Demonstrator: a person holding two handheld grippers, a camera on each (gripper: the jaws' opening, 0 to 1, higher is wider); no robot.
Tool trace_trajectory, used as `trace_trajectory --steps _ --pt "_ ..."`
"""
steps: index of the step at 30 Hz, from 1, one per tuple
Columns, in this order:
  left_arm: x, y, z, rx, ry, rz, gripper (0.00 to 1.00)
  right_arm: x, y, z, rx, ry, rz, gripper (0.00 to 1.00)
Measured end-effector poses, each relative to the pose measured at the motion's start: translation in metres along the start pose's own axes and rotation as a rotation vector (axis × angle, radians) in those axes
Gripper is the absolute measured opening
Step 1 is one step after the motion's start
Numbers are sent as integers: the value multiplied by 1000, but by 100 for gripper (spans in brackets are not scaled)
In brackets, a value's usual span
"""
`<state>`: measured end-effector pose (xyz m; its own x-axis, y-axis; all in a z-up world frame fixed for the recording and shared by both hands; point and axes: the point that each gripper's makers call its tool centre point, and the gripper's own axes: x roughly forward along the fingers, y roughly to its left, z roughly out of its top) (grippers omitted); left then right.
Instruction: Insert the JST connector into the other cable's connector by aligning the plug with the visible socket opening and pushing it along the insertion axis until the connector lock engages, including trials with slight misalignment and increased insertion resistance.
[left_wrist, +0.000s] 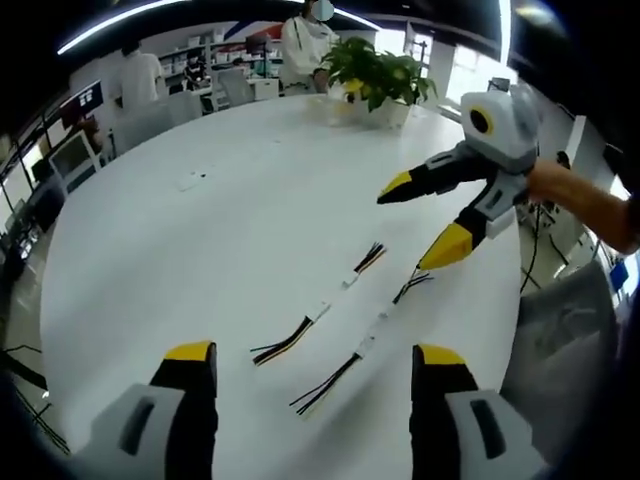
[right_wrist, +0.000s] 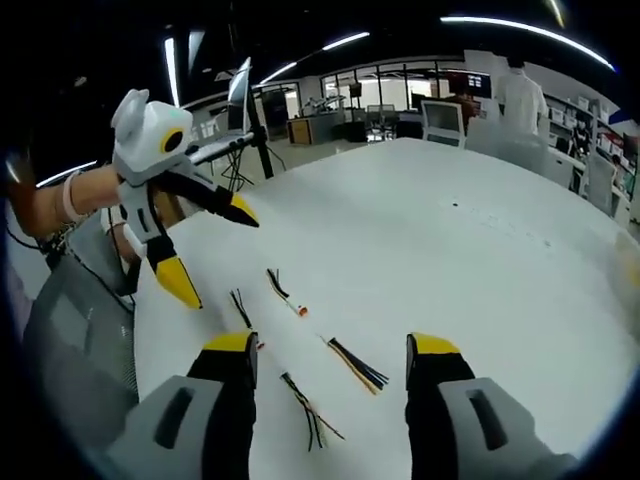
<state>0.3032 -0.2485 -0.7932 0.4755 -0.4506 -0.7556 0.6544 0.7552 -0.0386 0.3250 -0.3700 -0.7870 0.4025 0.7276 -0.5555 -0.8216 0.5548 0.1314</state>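
With both the left gripper (left_wrist: 314, 362) and right gripper (right_wrist: 330, 352) held wide and empty above the table (left_wrist: 200, 240), the two cables (left_wrist: 318, 312) (left_wrist: 365, 343) are seen lying unmated side by side, so each must first be grasped near its connector.

White table (left_wrist: 220, 230), office desks, ceiling strip lights (right_wrist: 525, 22)
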Motion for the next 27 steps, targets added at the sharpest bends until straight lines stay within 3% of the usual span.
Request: trace_trajectory --steps 7,14,20,23,27 --pt "3 6 7 16 -66 -14 74 4 -8 8 -20 -41 23 52" --pt "5 12 7 -42 -107 -38 60 9 -3 4 -36 -39 70 50" --pt "10 17 3 -48 -104 -45 61 10 0 2 -82 -43 101 48" --pt "11 26 9 65 -156 2 63 12 -4 4 -118 -62 100 44" --pt "13 27 9 153 -178 -1 59 15 -5 3 -158 -73 116 41"
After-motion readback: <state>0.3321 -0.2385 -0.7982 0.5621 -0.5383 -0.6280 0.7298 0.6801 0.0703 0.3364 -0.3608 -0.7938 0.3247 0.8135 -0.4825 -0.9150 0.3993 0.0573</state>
